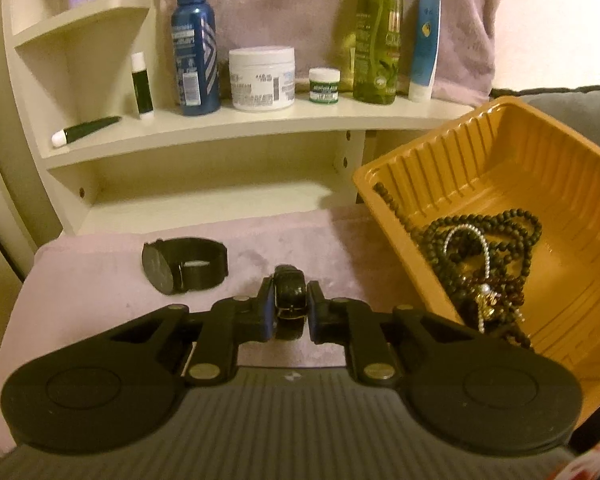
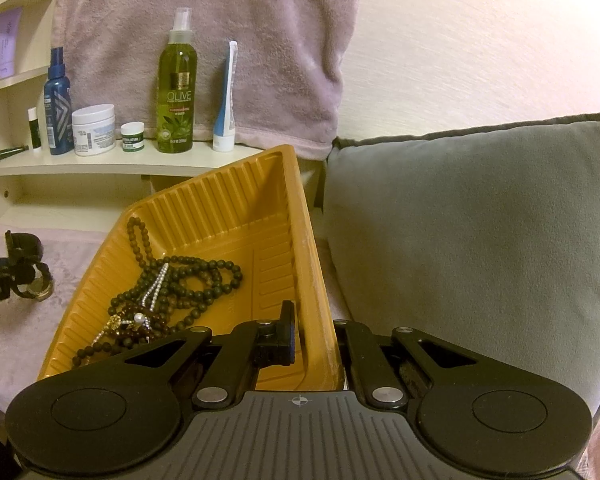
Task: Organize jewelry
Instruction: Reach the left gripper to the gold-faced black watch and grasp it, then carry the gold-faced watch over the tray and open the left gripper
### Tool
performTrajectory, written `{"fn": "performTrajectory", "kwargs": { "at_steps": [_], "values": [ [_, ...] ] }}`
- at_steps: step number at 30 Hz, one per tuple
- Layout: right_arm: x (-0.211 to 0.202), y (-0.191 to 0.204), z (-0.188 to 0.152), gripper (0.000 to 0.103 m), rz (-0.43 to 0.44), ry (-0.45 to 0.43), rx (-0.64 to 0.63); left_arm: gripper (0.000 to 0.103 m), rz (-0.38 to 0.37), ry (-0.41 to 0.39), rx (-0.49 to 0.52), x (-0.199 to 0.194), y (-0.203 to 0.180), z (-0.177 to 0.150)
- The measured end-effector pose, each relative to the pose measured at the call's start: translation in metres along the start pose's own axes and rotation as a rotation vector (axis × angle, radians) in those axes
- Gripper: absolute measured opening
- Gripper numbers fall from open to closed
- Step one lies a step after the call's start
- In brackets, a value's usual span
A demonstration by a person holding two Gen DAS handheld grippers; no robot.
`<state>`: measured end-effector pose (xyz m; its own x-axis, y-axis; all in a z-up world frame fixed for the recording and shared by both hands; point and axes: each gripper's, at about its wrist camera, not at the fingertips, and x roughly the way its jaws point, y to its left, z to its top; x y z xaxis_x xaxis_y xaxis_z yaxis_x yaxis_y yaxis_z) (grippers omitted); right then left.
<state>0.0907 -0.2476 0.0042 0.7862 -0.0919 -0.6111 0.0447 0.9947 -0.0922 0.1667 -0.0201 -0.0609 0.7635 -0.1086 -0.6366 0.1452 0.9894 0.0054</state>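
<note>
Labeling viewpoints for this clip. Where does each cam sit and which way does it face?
Left wrist: on the left gripper, angled down over a pink cloth; its fingers pinch a black-strapped watch, a second watch beyond.
Right wrist: on the right gripper, angled down; its fingers clamp the orange tray wall, a grey cushion to the right.
Shared: tray, bead necklaces, shelf bottles; the right view also catches the left gripper with its watch at its left edge.

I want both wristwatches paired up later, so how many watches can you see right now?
2. One black watch lies on the pink cloth; the other watch is clamped in the left gripper. More may hide among the beads in the orange tray.
</note>
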Motion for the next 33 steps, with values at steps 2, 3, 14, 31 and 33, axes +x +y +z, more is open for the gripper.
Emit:
{"fn": "performTrajectory", "kwargs": {
  "at_steps": [2, 3, 14, 31, 33],
  "values": [
    [0.000, 0.000, 0.000, 0.006, 0.000, 0.000, -0.001, 0.014, -0.008, -0.004, -0.008, -0.002, 0.001, 0.003],
    [0.000, 0.000, 0.000, 0.006, 0.000, 0.000, -0.001, 0.014, -0.011, -0.005, -0.011, -0.003, 0.001, 0.004],
    [0.000, 0.000, 0.000, 0.006, 0.000, 0.000, 0.000, 0.014, -0.028, -0.042, -0.015, -0.015, -0.001, 0.020],
    [0.000, 0.001, 0.000, 0.006, 0.000, -0.001, -0.003, 0.014, -0.102, -0.095, 0.001, -0.035, -0.019, 0.044],
    [0.000, 0.001, 0.000, 0.006, 0.000, -0.001, -0.002, 0.014, -0.115, -0.100, 0.006, -0.037, -0.022, 0.047]
  ]
}}
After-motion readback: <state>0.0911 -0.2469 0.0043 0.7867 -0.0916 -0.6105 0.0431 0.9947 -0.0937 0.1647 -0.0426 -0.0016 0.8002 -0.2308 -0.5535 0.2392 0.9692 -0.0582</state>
